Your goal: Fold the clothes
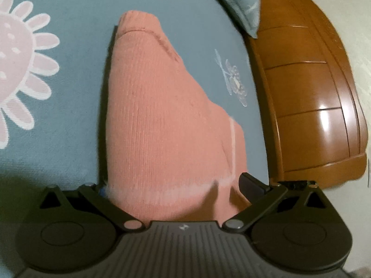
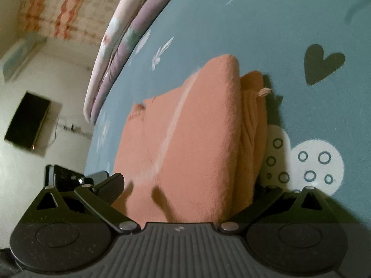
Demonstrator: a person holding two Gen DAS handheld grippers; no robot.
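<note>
On the blue bedsheet [image 1: 69,69] lies the pink sweater [image 1: 162,115], folded; I hold my left gripper [image 1: 176,185] low over its near edge, jaws spread wide, gripping nothing. Opposite, my right gripper [image 2: 185,185] sits equally low; its jaws also stand wide around the sweater's thick folded end, not closed.

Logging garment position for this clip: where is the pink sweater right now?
The pink sweater lies on the blue bedspread, running forward from between both grippers' fingers; in the left wrist view the wooden headboard stands to its right.

Both wrist cameras sit low and close, facing 12 o'clock along the pink knit sweater [image 1: 167,120] [image 2: 192,143], which both views share.
</note>
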